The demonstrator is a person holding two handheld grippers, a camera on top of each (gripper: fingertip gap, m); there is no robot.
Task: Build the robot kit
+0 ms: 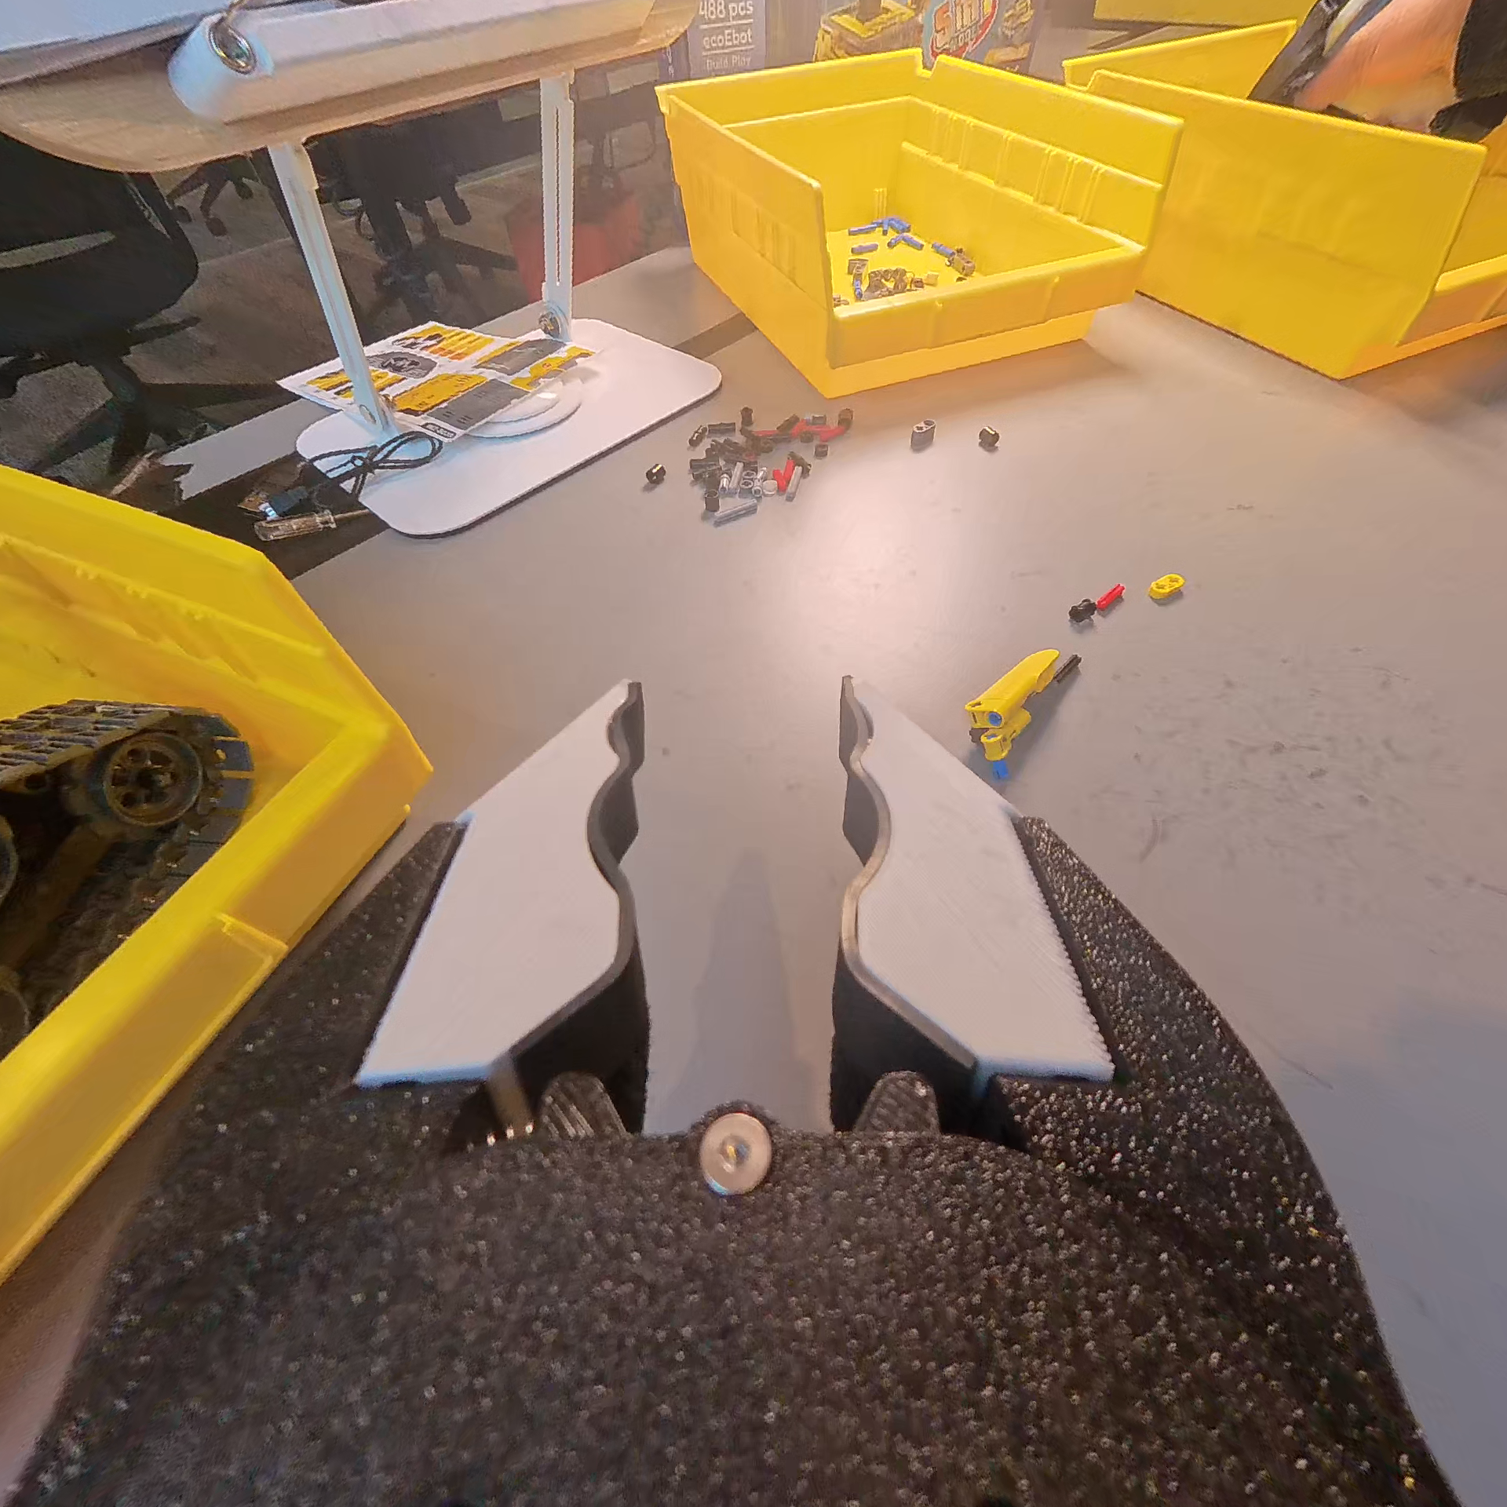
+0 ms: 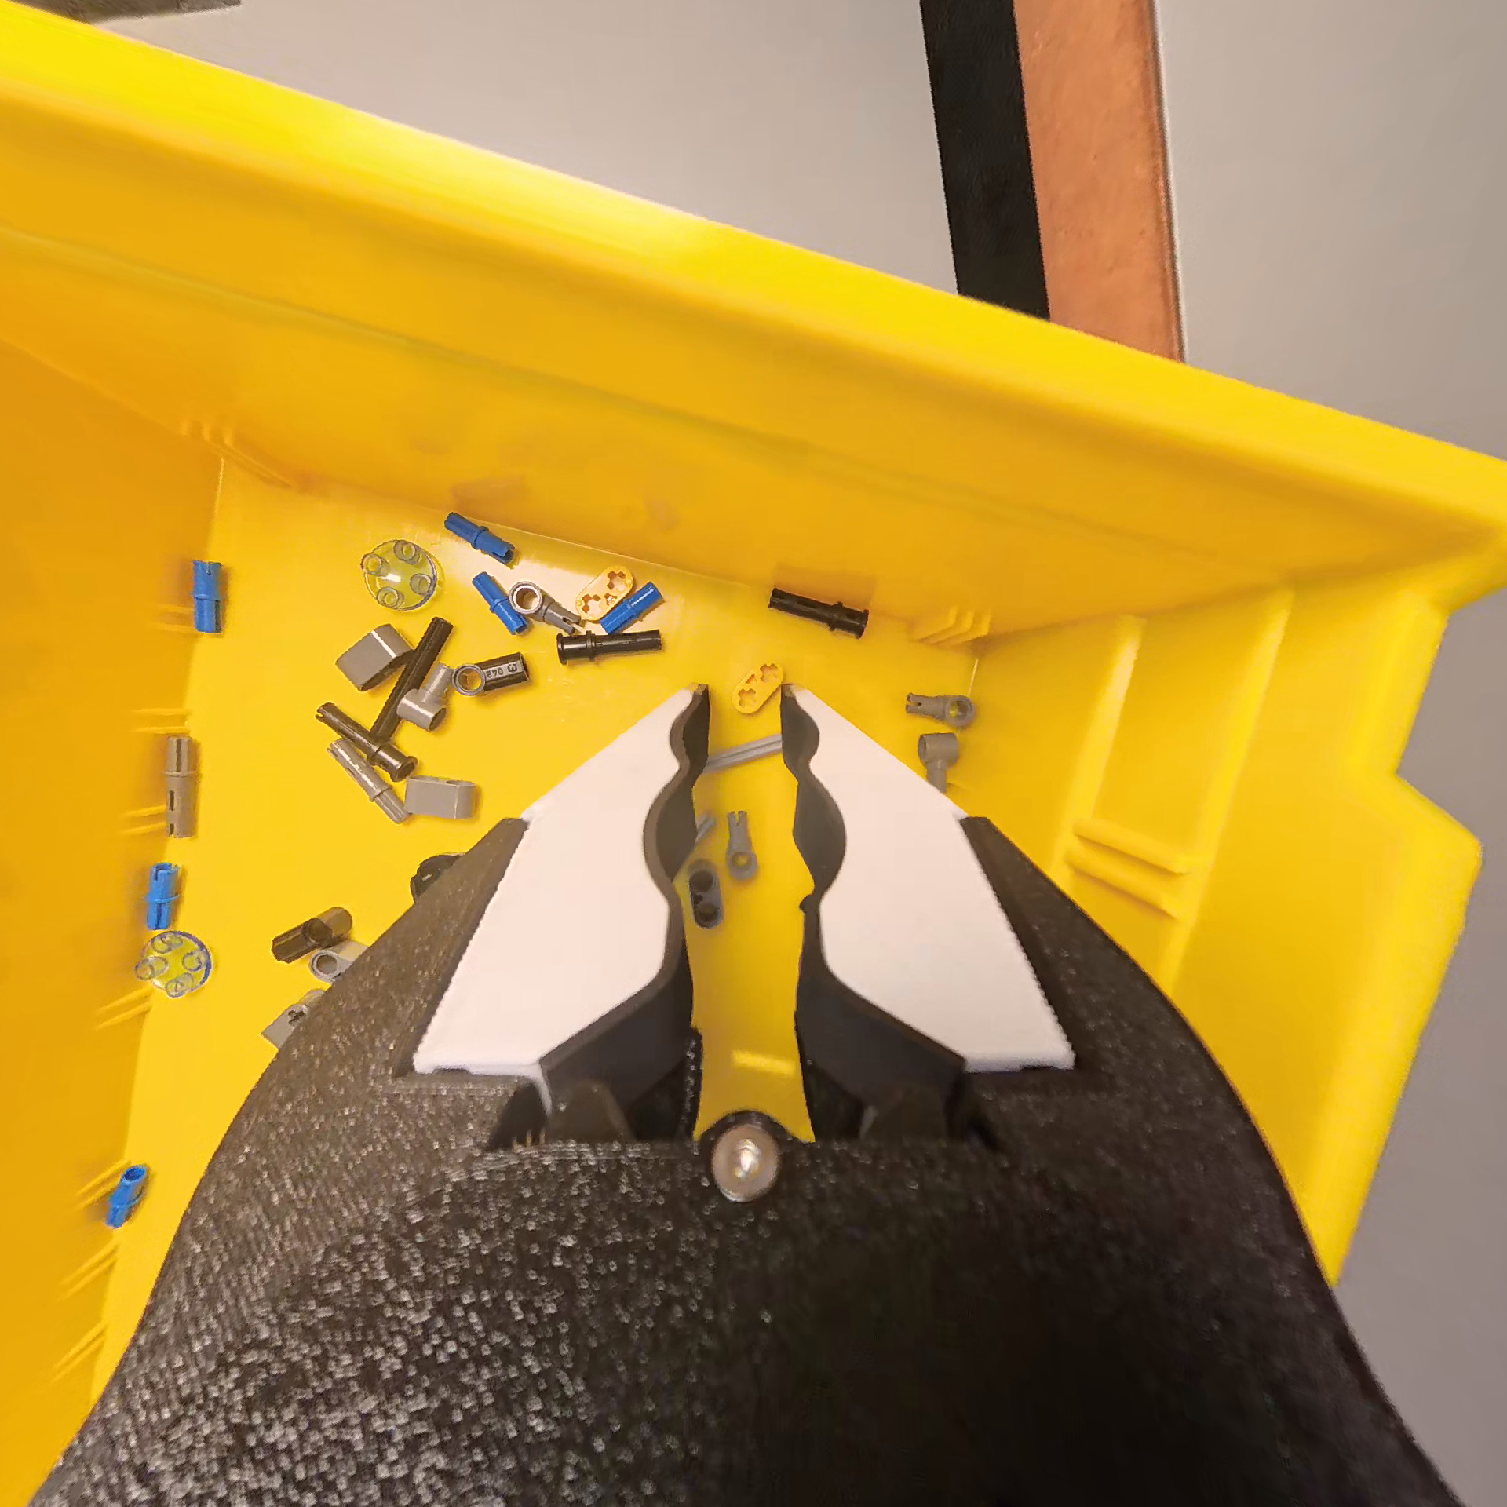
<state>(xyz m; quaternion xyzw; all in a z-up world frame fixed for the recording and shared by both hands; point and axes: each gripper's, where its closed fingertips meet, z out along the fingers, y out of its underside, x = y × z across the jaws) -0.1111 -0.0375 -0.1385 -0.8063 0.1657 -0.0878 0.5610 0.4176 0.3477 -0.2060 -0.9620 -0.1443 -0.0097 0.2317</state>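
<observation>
**Two open grippers, one over the table, one inside a parts bin**

Both grippers share one build: pale, finely ribbed finger plates with wavy dark inner edges, set on a coarse, speckled black body.

The left gripper [image 1: 742, 693] hangs over a smooth grey table [image 1: 1223, 897], its fingers spread wide with nothing between them. Nearest it, just to the right, lies a small yellow assembly [image 1: 1007, 705] of glossy plastic with a black pin and blue ends. Farther right sit a black and red pin pair [image 1: 1097, 603] and a yellow oval link [image 1: 1166, 587]. A scatter of dark and red pins [image 1: 754, 461] lies far ahead, near a white lamp base [image 1: 571, 440]. A yellow bin at the near left [image 1: 310, 734] holds a black tracked wheel unit [image 1: 139, 775].

The right gripper [image 2: 744, 691] reaches into a glossy yellow bin [image 2: 897, 457], fingers moderately parted and holding nothing. A yellow two-hole link [image 2: 758, 687] lies right between its tips; whether they touch it I cannot tell. Grey connectors [image 2: 740, 844] lie on the floor between the fingers; blue pins [image 2: 479, 538] and black pins [image 2: 610, 646] are strewn to the left.
</observation>
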